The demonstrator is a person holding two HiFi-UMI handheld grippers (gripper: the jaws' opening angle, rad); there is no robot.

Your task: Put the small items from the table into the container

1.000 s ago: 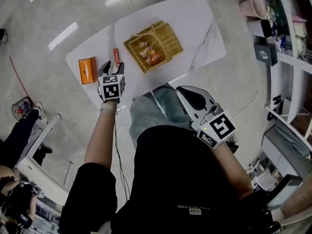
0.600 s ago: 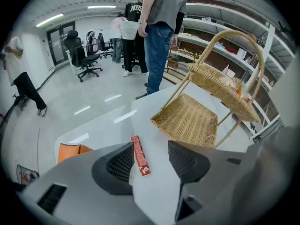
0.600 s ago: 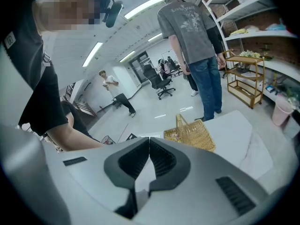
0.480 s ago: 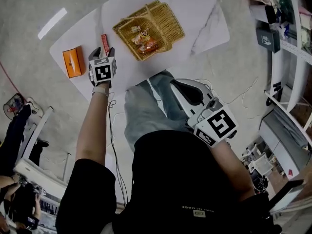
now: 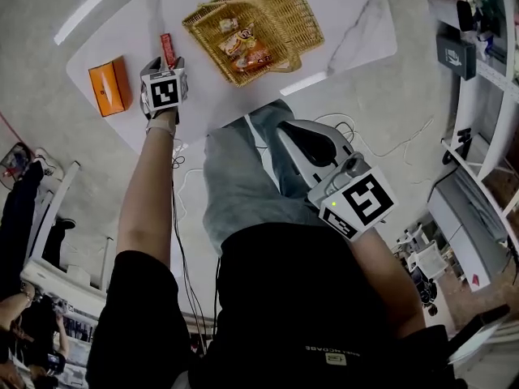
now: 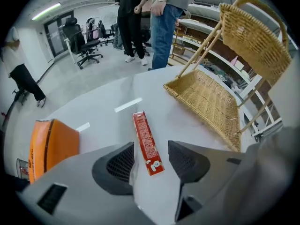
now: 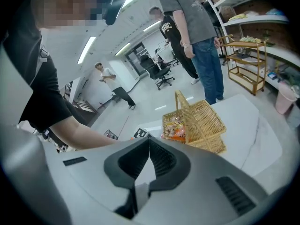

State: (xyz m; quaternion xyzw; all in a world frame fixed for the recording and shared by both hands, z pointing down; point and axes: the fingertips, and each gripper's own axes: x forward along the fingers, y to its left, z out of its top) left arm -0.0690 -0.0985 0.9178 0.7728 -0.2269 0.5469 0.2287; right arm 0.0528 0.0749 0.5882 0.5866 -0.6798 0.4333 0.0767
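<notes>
A slim red snack packet (image 6: 147,142) lies flat on the white table (image 5: 349,6), apart from everything else, between an orange box (image 5: 109,86) and a wicker basket (image 5: 296,14). The basket is golden woven cane with a hoop handle. It stands upright and holds several orange and white snack packets (image 5: 243,49) heaped at one end.

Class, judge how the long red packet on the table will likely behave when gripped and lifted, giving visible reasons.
The red packet looks thin and flat, so it is probably light. Lying flush on the table, it may slide rather than roll if nudged. Gripped at one end, it might droop.
</notes>
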